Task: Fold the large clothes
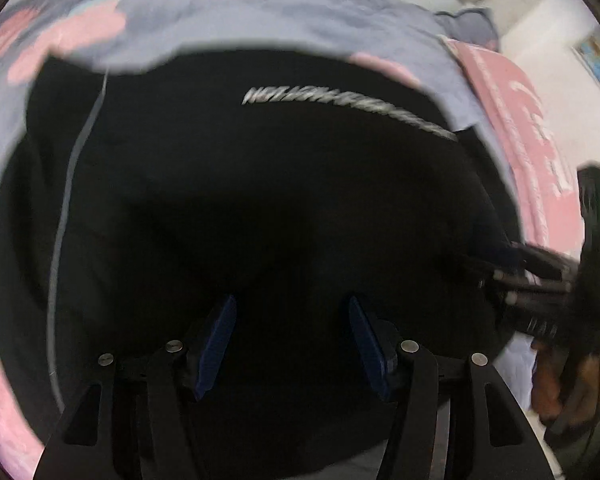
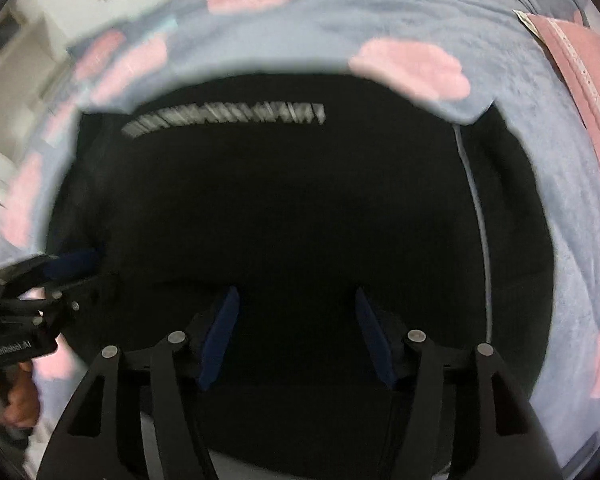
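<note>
Your bed (image 2: 380, 12), covered in a grey-blue blanket with pink patches, carries the black garment (image 1: 260, 200), spread flat mid-bed with its white lettering toward the far edge. Above it, your left gripper (image 1: 292, 344) and right gripper (image 2: 296, 336) both gape, nothing between their blue pads.

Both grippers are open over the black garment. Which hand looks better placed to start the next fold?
Roughly even: the left gripper and right gripper both hang open above the black garment, one beside each edge.
</note>
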### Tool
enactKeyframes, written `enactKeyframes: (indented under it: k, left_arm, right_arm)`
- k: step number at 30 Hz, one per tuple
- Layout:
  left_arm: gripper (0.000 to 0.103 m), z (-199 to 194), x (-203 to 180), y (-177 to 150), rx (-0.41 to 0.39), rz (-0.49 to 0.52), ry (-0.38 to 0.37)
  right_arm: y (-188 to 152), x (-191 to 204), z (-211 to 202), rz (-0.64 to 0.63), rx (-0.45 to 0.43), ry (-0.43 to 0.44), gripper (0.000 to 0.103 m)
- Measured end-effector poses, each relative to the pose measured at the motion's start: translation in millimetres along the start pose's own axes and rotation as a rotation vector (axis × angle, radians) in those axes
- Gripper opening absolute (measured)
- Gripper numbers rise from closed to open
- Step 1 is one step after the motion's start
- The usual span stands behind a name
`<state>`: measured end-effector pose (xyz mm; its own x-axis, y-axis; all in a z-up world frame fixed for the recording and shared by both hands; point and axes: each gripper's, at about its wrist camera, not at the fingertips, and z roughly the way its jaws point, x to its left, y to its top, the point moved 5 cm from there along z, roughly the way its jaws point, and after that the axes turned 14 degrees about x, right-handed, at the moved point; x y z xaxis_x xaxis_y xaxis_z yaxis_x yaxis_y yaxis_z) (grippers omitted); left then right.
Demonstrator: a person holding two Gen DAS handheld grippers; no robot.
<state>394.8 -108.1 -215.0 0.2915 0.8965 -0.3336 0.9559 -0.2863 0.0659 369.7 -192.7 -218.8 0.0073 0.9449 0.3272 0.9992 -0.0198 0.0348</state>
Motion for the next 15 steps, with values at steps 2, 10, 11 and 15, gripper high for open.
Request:
enactKeyframes:
  k: [2, 10, 11, 15]
  left_arm:
    - [0.06, 9.6, 6.6, 3.5, 0.007, -0.033, -0.009]
    - [0.061, -10.1, 2.8, 11.3, 0.012, -0.018, -0.023]
    - [0.061, -20.1, 1.9, 12.0, -0.006, -0.017, -0.032]
    - [0.061, -46.5, 11.5, 24.7, -0.085, -0.07, -0.049]
  right_arm:
    - [-1.6, 2.3, 10.1, -0.008, -0.016, -0.024, 0.064]
    - [8.6, -7.2, -15.6, 0.047, -0.003, 0.083, 0.066]
    - [13.7, -11.6, -29.0, 0.063, -0.043, 0.105, 0.066]
    - [42.9, -22.4, -48.0, 0.08, -0.118, 0.055, 0.066]
